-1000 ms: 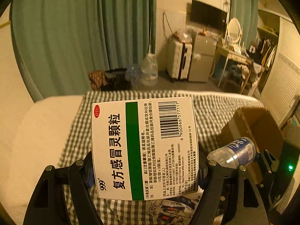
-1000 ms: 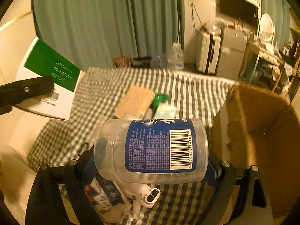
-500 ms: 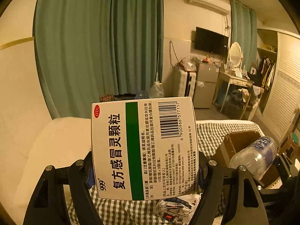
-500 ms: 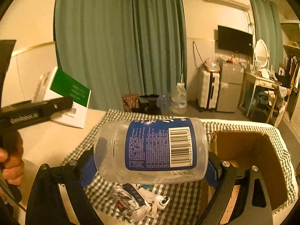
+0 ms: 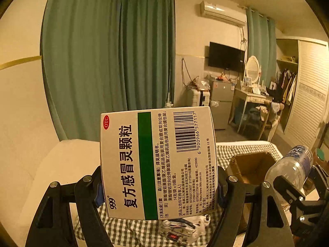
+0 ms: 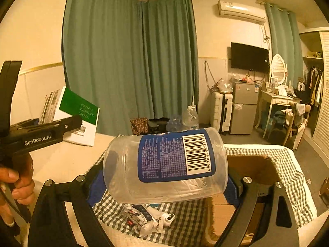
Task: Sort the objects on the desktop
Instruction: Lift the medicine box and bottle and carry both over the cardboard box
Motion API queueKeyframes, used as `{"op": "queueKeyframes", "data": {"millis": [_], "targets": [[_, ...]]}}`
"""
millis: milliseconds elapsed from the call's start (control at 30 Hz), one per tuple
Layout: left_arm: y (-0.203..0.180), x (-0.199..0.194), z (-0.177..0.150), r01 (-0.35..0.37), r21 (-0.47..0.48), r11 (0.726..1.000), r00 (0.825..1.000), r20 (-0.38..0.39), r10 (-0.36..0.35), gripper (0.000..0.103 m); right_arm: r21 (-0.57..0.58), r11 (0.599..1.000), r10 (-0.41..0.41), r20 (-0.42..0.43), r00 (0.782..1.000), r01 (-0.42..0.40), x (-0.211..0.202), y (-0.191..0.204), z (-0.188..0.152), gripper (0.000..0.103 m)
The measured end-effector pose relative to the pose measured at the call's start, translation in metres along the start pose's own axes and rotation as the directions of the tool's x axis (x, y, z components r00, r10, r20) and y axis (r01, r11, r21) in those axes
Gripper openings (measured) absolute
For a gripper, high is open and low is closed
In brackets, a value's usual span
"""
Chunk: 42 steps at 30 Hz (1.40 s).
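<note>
left gripper point(image 5: 159, 182) jaws clamped on white-green medicine box point(image 5: 158, 164), held up left of the cardboard box point(image 5: 249, 169), right gripper point(image 6: 164, 182) jaws clamped on clear plastic bottle point(image 6: 165, 165) lying sideways, raised just left of the cardboard box, crumpled wrappers point(image 6: 141, 220) below on checkered cloth point(image 6: 185, 222)

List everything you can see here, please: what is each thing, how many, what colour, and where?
medicine box: 1, white with green stripe, held in left gripper
plastic bottle: 1, clear with blue label, held in right gripper
cardboard box: 1, brown, open, on checked cloth
checked cloth: 1, green-white, under box
crumpled wrappers: a few, white, on cloth
curtains: green, behind
left gripper: black, shut
right gripper: black, shut
</note>
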State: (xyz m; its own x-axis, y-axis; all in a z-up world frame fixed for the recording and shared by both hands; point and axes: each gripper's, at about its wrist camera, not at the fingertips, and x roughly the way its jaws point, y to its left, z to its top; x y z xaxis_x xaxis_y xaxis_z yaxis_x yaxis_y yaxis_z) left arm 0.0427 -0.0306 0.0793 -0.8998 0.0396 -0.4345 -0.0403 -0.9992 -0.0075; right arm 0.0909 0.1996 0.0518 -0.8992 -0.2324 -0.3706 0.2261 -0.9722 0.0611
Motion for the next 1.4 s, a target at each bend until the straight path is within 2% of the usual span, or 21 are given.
{"op": "queueKeyframes", "data": {"millis": [267, 633, 967, 1400], "targets": [[-0.030, -0.023, 0.003, 0.018, 0.016, 1.000, 0.999, 0.032, -0.019, 0.078, 0.018, 0.999, -0.044, 0.064, 0.997, 0.043, -0.039, -0.032, 0.011, 0.091], [-0.105, -0.026, 0.003, 0.090, 0.102, 0.991, 0.995, 0.042, -0.094, 0.078, 0.067, 0.989, -0.138, 0.099, 0.985, 0.132, -0.074, -0.097, 0.013, 0.091], [-0.171, 0.002, -0.006, 0.171, 0.171, 0.970, 0.985, -0.004, -0.173, 0.078, 0.109, 0.967, -0.242, 0.101, 0.965, 0.231, -0.082, -0.153, 0.005, 0.091], [-0.225, 0.050, -0.016, 0.261, 0.207, 0.943, 0.964, -0.099, -0.245, 0.078, 0.162, 0.956, -0.253, 0.039, 0.967, 0.244, -0.062, -0.201, -0.009, 0.091]]}}
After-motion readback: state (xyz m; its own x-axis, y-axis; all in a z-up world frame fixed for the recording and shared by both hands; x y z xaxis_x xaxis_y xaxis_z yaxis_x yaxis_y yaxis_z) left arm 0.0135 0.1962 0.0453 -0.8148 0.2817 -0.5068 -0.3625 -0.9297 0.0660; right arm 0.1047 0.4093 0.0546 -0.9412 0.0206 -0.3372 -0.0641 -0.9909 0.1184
